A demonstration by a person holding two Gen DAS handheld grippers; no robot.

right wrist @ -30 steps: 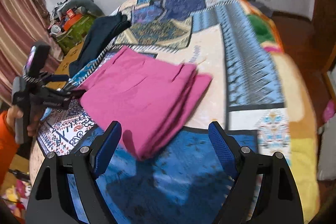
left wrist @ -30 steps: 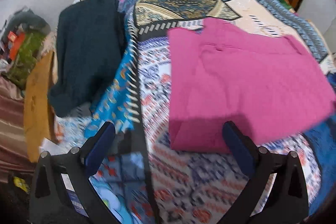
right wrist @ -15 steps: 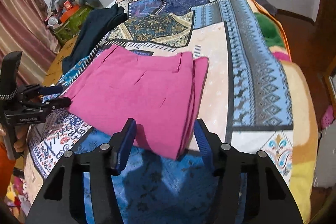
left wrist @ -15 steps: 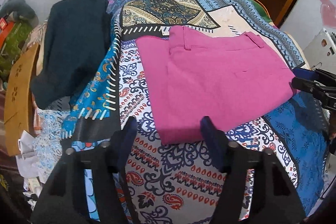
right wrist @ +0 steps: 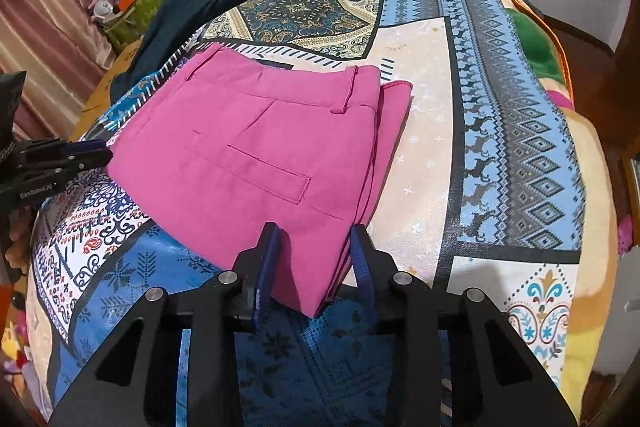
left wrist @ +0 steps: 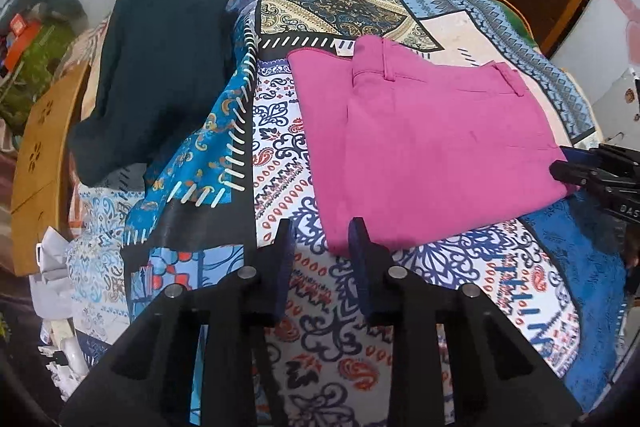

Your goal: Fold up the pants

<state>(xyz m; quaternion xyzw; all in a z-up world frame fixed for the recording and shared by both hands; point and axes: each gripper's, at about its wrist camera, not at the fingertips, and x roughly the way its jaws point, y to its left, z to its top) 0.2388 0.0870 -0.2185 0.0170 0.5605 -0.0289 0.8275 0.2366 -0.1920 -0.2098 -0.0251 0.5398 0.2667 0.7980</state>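
Item: pink pants (right wrist: 256, 163), folded into a stack, lying on the patchwork bedspread (right wrist: 500, 131).
Left gripper (left wrist: 320, 247): narrow gap, empty, just beside the near-left corner.
Right gripper (right wrist: 316, 259): narrow, straddling the near corner (contact uncertain).
Axis: waistband edge far, fold edges nearest the right gripper.

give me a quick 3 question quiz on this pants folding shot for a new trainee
1. True or false: the pink pants lie folded on the patterned bedspread.
2. Which claw has a corner of the pants between its fingers? A) left claw B) right claw
3. Fill in: the dark garment lies ____ the pants, not touching them.

Key: 1 true; 2 B; 3 beside
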